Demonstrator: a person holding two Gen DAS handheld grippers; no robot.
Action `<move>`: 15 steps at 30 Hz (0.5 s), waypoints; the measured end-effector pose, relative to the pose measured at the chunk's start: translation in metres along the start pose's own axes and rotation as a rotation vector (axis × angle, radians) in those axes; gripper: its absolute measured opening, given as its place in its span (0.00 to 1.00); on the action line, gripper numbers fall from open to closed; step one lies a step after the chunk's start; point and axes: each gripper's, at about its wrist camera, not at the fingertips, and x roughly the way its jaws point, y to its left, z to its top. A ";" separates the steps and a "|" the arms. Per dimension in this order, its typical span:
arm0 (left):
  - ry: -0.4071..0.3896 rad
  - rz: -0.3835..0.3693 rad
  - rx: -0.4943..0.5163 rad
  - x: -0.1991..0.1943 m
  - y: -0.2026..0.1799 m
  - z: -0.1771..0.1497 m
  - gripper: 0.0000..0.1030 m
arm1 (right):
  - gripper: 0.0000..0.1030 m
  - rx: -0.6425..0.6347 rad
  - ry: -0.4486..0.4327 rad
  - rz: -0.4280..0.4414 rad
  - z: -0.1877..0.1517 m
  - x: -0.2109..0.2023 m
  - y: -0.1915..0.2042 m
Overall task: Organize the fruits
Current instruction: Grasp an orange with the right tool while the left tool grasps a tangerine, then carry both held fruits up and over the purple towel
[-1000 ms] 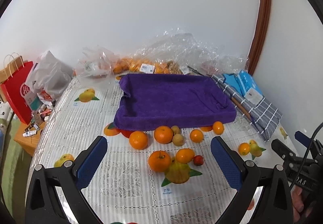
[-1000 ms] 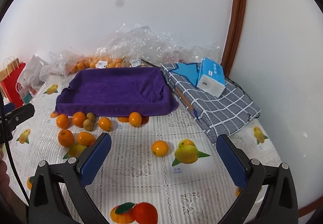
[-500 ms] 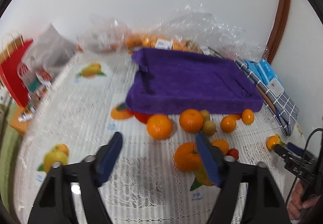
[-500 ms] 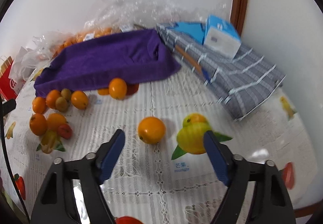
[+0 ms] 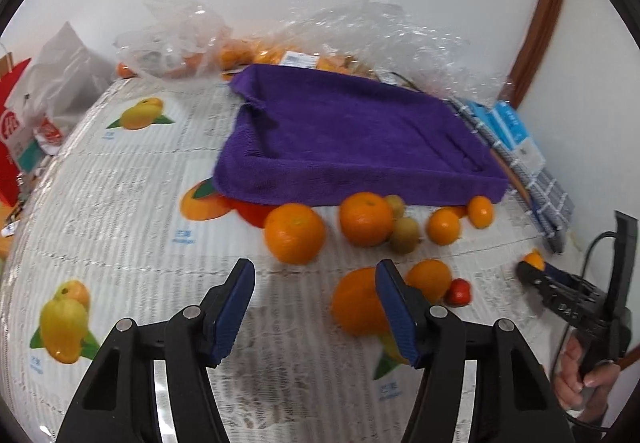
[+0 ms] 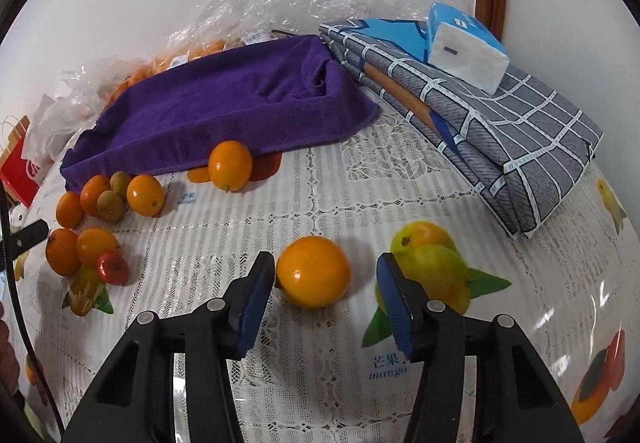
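Observation:
A purple towel-lined tray sits mid-table, empty. Several oranges and small fruits lie in front of it. My left gripper is open, low over the table, with an orange just beyond its tips and another orange behind its right finger. My right gripper is open with a lone orange between its fingers, not clamped. A small red fruit lies by the left cluster. The right gripper also shows in the left wrist view.
Plastic bags of oranges lie against the wall behind the tray. A folded grey checked cloth with a tissue pack lies to the right. A red paper bag stands off the left edge. The tablecloth has printed fruit pictures.
Both grippers have dropped lower and moved forward toward the fruit. Both have narrowed their opening. The lone orange now sits between my right fingers.

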 end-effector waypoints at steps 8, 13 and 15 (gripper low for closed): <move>0.045 -0.081 0.024 0.020 -0.016 -0.015 0.59 | 0.35 -0.047 -0.032 -0.003 -0.003 -0.005 0.011; 0.043 -0.062 0.074 0.026 -0.024 -0.021 0.56 | 0.35 -0.066 -0.038 0.008 -0.004 -0.005 0.013; 0.032 -0.058 0.082 0.026 -0.024 -0.022 0.47 | 0.35 -0.072 -0.039 0.019 -0.004 -0.005 0.013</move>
